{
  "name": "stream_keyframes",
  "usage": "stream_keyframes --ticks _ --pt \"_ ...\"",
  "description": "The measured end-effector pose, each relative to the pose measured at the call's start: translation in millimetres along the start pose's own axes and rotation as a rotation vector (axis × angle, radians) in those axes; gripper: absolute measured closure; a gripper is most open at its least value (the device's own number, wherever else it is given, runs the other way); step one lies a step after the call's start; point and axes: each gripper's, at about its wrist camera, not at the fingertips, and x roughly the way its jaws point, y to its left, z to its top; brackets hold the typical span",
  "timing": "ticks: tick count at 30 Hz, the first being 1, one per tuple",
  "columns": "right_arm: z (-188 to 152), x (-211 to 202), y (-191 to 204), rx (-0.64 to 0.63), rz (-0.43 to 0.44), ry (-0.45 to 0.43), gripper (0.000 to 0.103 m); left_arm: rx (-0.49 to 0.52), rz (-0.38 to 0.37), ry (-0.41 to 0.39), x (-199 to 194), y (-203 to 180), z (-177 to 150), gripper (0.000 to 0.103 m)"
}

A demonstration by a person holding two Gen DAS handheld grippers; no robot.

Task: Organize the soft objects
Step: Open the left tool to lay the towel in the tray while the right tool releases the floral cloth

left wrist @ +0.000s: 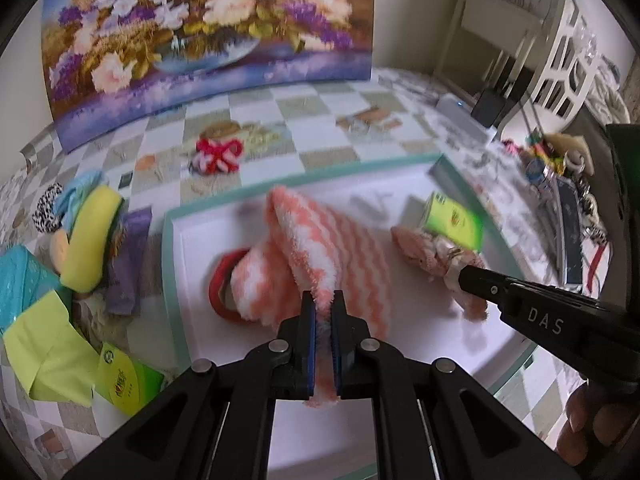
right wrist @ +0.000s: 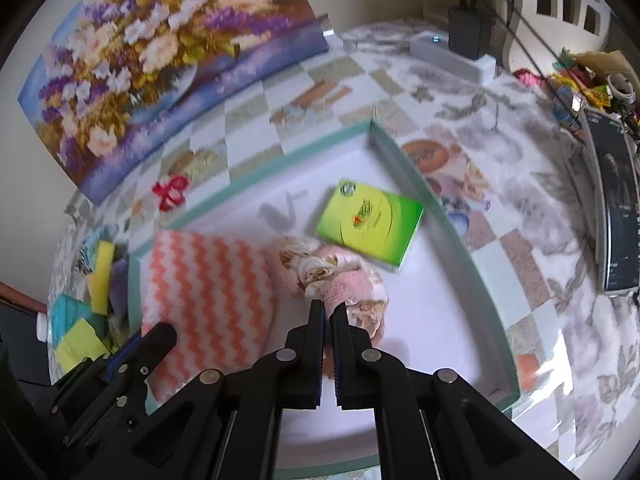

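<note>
A fluffy orange-and-white zigzag cloth (left wrist: pixel 320 248) (right wrist: pixel 208 292) hangs over the white tray with a teal rim (left wrist: pixel 172 264) (right wrist: pixel 404 160). My left gripper (left wrist: pixel 323 300) is shut on one edge of that cloth. A pink floral cloth (left wrist: pixel 432 256) (right wrist: pixel 340 280) lies bunched in the tray's middle, and my right gripper (right wrist: pixel 328 308) (left wrist: pixel 464 274) is shut on it. A green tissue pack (left wrist: pixel 456 220) (right wrist: pixel 368 224) lies flat in the tray beside the pink cloth. A red ring (left wrist: pixel 224 280) lies partly under the striped cloth.
Left of the tray lie a yellow sponge (left wrist: pixel 96 240), a purple cloth (left wrist: pixel 128 256), a teal pack (left wrist: pixel 20 284), yellow-green cloth (left wrist: pixel 48 352) and another green pack (left wrist: pixel 124 380). A red-and-white bow (left wrist: pixel 218 156) sits behind the tray. A flower painting (left wrist: pixel 208 32) leans on the wall. Clutter crowds the table's right edge (left wrist: pixel 560 168).
</note>
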Motion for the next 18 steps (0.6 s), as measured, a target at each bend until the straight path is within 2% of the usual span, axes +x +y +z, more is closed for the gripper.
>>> stream_keyframes --ticks 4,8,9,12,15,18 --pt "-4 7 0 -0.010 -0.007 0.030 0.096 0.012 0.008 0.020 2 -1 -4 0.097" --pt "-5 -2 4 -0.017 -0.003 0.009 0.095 0.030 0.045 0.021 -4 -2 -2 0.094" --pt "-4 -6 4 -0.016 0.001 -0.001 0.095 0.040 0.055 0.014 -7 -3 -2 0.089" --pt "-3 -15 8 -0.023 0.000 -0.026 0.095 0.027 0.069 -0.002 -14 1 2 0.059" --pt "-3 -21 13 -0.038 -0.006 -0.039 0.095 -0.027 0.069 -0.016 -22 12 6 0.054" --pt "-4 -25 18 -0.053 -0.008 -0.046 0.095 -0.087 0.101 -0.011 -24 26 7 0.043"
